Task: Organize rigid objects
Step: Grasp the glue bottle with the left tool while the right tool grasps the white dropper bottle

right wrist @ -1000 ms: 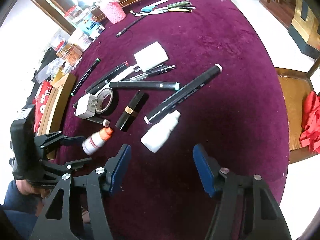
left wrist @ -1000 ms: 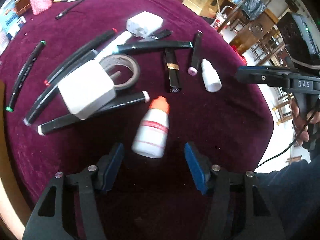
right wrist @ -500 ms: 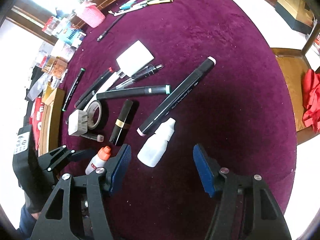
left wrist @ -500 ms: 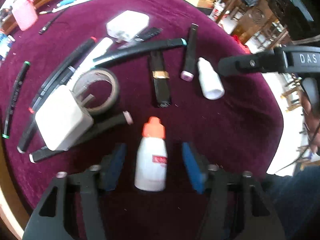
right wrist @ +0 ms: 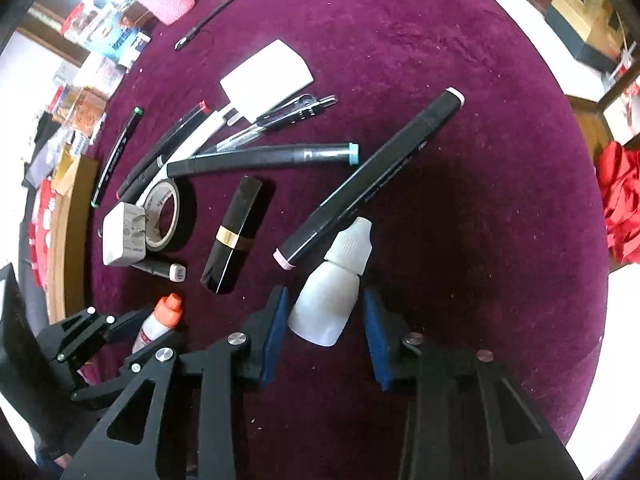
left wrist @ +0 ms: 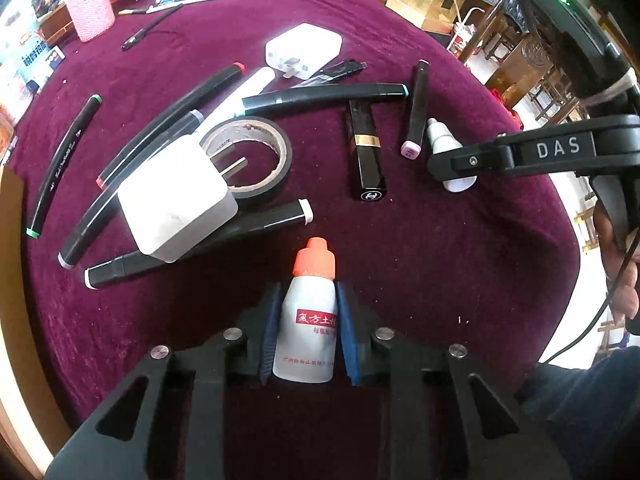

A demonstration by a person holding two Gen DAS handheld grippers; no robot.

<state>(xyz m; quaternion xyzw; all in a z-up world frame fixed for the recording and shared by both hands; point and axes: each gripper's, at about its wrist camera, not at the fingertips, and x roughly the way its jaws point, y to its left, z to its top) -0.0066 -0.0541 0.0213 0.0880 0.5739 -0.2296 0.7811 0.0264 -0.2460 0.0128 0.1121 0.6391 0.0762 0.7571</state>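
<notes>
The orange-capped bottle (left wrist: 310, 320) lies on the maroon cloth (left wrist: 440, 260), pinched by the closing left gripper (left wrist: 306, 332). The right gripper (right wrist: 326, 320) is closing around the white dropper bottle (right wrist: 330, 300), only 1 pad touching.

On the table (left wrist: 440, 260) lie two small dropper bottles, one orange-capped (left wrist: 310, 316) and one all white (right wrist: 334, 292); two white plug adapters (left wrist: 176, 200) (left wrist: 304, 50); one roll of black tape (left wrist: 252, 156); one black lipstick tube (left wrist: 366, 152); and one pink knitted holder (left wrist: 90, 8). The black markers overlap too much for a sure count.
</notes>
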